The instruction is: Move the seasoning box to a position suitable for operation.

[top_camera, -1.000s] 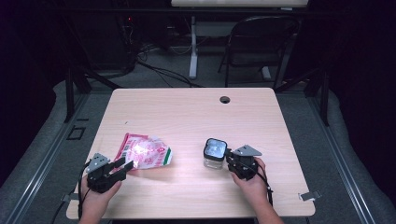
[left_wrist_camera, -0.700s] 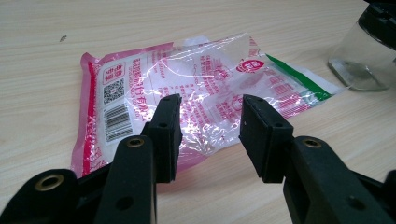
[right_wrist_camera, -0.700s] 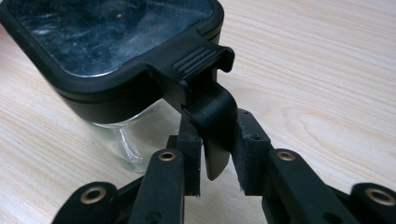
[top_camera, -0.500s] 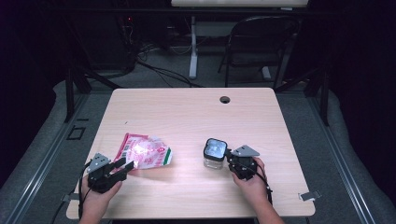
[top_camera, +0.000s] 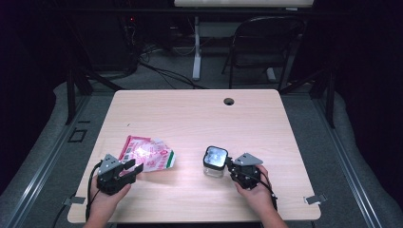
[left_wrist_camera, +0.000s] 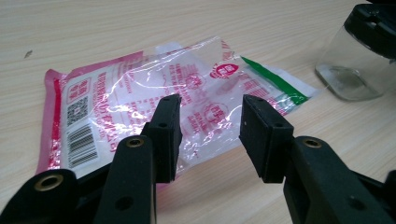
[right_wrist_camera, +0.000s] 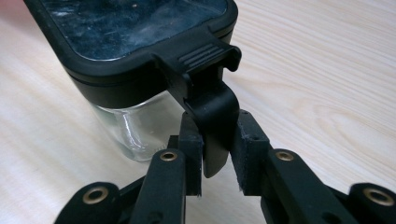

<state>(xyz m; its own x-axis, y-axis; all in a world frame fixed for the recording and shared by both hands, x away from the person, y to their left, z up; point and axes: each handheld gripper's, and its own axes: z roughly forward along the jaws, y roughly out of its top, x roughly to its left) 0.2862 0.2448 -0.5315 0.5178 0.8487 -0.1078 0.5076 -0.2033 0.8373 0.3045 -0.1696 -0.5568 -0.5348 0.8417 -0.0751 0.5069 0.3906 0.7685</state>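
Gripping the black latch (right_wrist_camera: 212, 116) of a glass jar (top_camera: 215, 161), the right gripper (top_camera: 234, 167) has its jaws pinched narrow on that clasp, seemingly to steady the jar or work its lid (right_wrist_camera: 135, 28). The jar stands near the table's (top_camera: 199, 114) front edge, right of centre. Just beside it lies a pink-and-clear plastic packet (left_wrist_camera: 154, 98) (flat, apparently empty), with the left gripper (left_wrist_camera: 210, 128) poised at its near edge, jaws wide and holding nothing, probably readying a pickup.
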